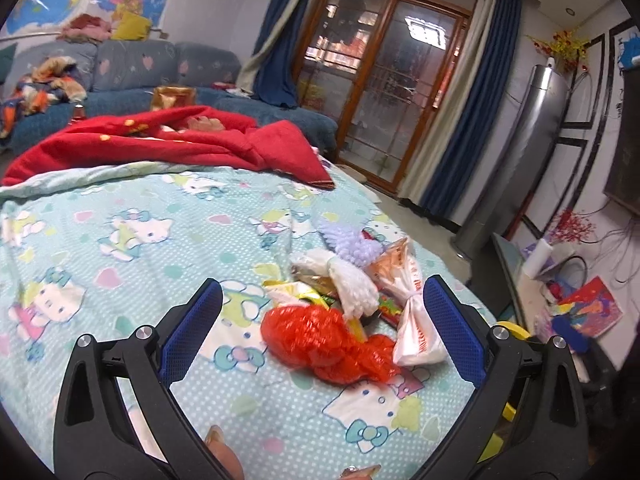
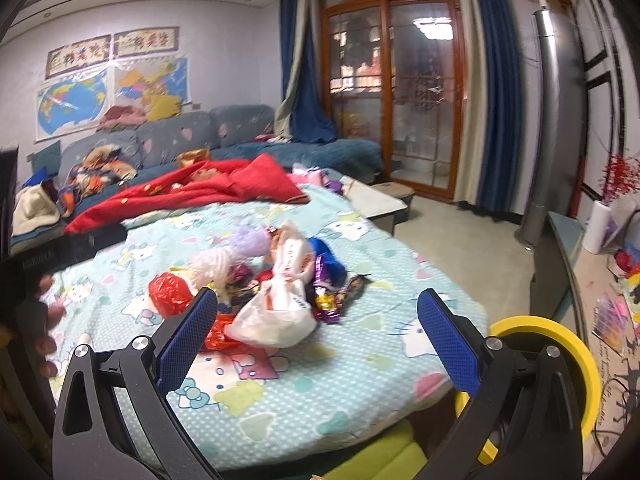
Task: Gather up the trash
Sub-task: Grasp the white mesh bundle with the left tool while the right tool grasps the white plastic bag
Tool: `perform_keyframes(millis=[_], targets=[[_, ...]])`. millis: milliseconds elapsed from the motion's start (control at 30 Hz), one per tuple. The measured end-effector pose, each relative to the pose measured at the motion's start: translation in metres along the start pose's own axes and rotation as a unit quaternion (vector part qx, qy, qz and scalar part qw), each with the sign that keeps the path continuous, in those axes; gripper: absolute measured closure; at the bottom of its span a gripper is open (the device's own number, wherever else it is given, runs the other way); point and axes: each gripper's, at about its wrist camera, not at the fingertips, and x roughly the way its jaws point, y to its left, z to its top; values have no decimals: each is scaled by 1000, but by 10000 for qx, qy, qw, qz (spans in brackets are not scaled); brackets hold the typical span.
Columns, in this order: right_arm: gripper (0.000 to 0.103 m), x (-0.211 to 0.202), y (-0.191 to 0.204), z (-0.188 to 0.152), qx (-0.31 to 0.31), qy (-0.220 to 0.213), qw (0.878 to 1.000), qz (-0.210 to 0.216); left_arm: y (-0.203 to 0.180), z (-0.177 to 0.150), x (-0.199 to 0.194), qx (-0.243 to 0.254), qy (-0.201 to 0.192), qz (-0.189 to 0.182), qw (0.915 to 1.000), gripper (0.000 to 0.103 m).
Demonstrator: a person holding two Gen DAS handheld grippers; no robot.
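A heap of trash lies on the cartoon-cat bedsheet (image 1: 120,248). It holds a crumpled red plastic bag (image 1: 320,340), a white printed bag (image 1: 416,332), white and lilac wads (image 1: 352,280) and snack wrappers (image 1: 304,292). My left gripper (image 1: 322,300) hangs open just above the red bag, nothing between its blue pads. In the right wrist view the same heap shows the white bag (image 2: 276,316), the red bag (image 2: 170,294), and purple wrappers (image 2: 328,308). My right gripper (image 2: 318,312) is open, its fingers wide apart in front of the white bag.
A red blanket (image 1: 172,144) lies bunched at the bed's far side before a blue sofa (image 2: 200,132). A yellow bin rim (image 2: 560,360) sits off the bed's near right corner. A hand (image 2: 48,316) shows at the left edge. A cluttered side table (image 2: 612,280) stands right.
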Motion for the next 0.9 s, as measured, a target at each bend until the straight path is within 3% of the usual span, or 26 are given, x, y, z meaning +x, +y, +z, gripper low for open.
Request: perform_keyframes(millis=[500, 700, 867, 900], targets=[[6, 92, -10, -6, 527, 1230, 9896, 518, -21, 33, 94, 142, 1416, -320, 9893, 11], [7, 109, -10, -13, 828, 1537, 9804, 912, -29, 26, 120, 309, 1796, -244, 9830, 23], [41, 113, -8, -16, 765, 1703, 9743, 1263, -27, 18, 137, 285, 2062, -110, 9780, 40], [42, 113, -8, -16, 764, 1701, 9737, 1312, -26, 16, 140, 268, 2108, -91, 9771, 41]])
